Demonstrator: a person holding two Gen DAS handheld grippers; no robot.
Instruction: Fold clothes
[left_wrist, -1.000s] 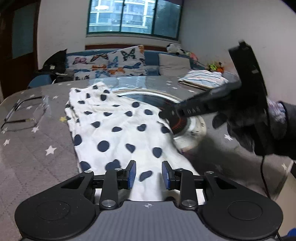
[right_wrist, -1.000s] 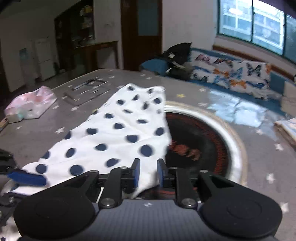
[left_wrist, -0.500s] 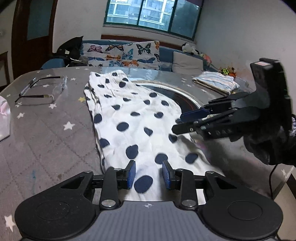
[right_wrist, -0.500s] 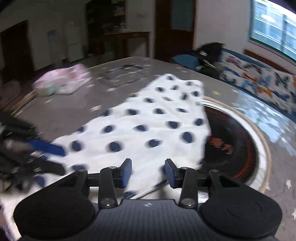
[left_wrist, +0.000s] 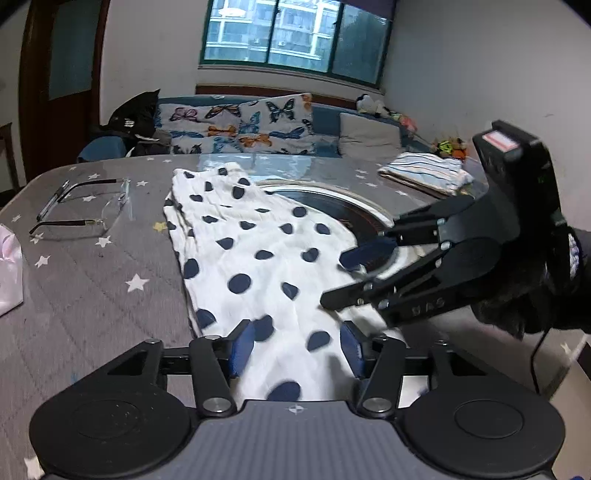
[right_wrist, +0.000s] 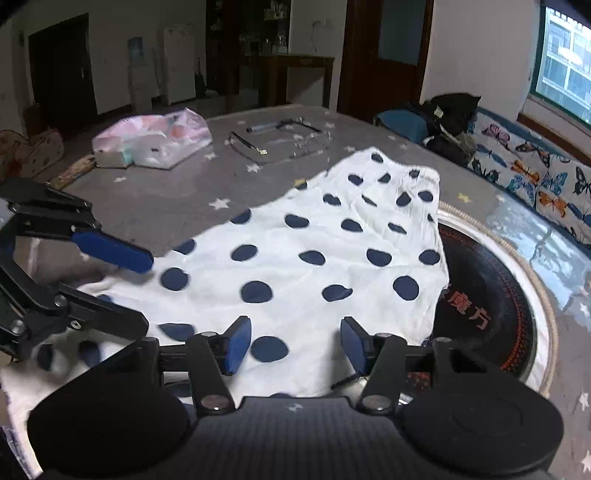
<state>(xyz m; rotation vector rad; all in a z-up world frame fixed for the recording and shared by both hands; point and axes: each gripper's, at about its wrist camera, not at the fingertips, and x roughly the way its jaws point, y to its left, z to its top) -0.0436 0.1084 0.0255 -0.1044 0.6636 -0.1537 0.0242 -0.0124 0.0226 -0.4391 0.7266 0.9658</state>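
White cotton garment with navy polka dots (left_wrist: 258, 266): lies spread flat on the grey star-print counter (left_wrist: 92, 295), far end bunched near the counter's back edge, right side draped over the rim of a round black inset hotplate with a pale ring (right_wrist: 491, 295). Near hem runs under both tools.

Left tool (left_wrist: 295, 349): black linkage, blue pads, held low over the near hem. Jaws have just been opening and now stand about half apart; cloth lies between them but the pads do not press it. Nothing gripped.

Right tool (right_wrist: 291, 345): same build, over the garment's near right corner. Jaws have also just been opening, about half apart, cloth beneath, pads clear of it. In the left wrist view it comes in from the right, held by a hand in a dark glove (left_wrist: 535, 295), tips just above the cloth edge.

Elsewhere on the counter: clear-lens spectacles with dark arms (left_wrist: 81, 210), well left of the garment; a pink translucent plastic bag (right_wrist: 151, 138) at the far left; a folded striped cloth (left_wrist: 424, 175) at the far right. Behind the counter, a blue sofa with butterfly-print cushions (left_wrist: 240, 127).
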